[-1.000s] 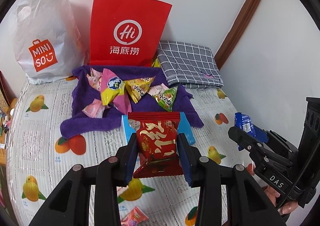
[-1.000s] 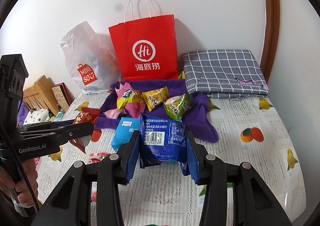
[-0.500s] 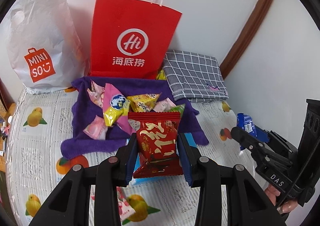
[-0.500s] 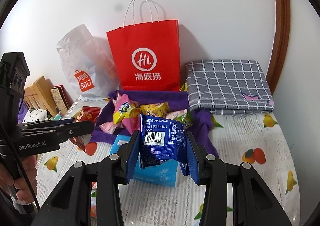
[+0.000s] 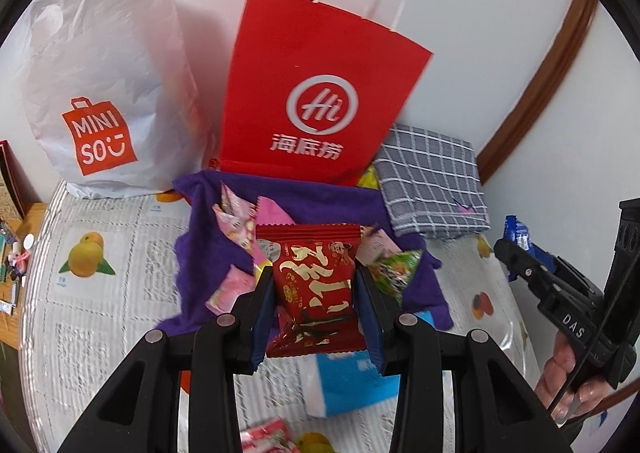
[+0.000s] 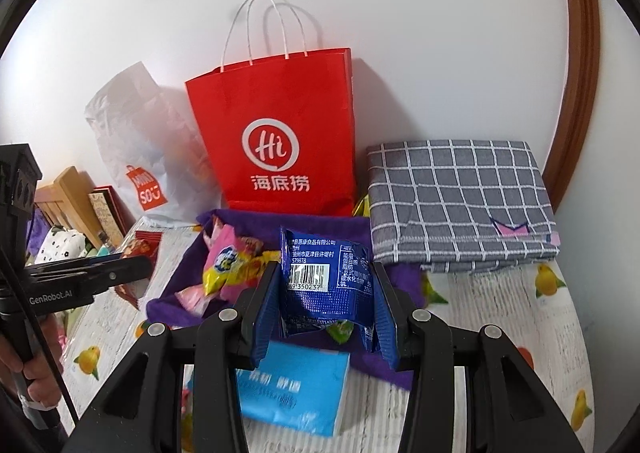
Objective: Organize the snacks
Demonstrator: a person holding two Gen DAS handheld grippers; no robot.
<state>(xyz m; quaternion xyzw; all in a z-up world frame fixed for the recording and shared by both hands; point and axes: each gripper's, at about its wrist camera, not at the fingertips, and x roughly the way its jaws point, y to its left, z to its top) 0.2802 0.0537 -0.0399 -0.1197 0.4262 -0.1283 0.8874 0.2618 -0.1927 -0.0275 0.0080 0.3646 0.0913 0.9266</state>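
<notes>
Both packets have travelled forward over the purple cloth (image 5: 200, 237) – my left gripper (image 5: 316, 317) pinching the red packet (image 5: 316, 285), my right gripper (image 6: 326, 307) clamping the blue packet (image 6: 326, 277) – closing on the red bag (image 6: 276, 133), likely their destination.

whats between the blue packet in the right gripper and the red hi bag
In the right wrist view, the purple cloth with loose snacks lies between the blue packet held by the right gripper and the red bag.
</notes>
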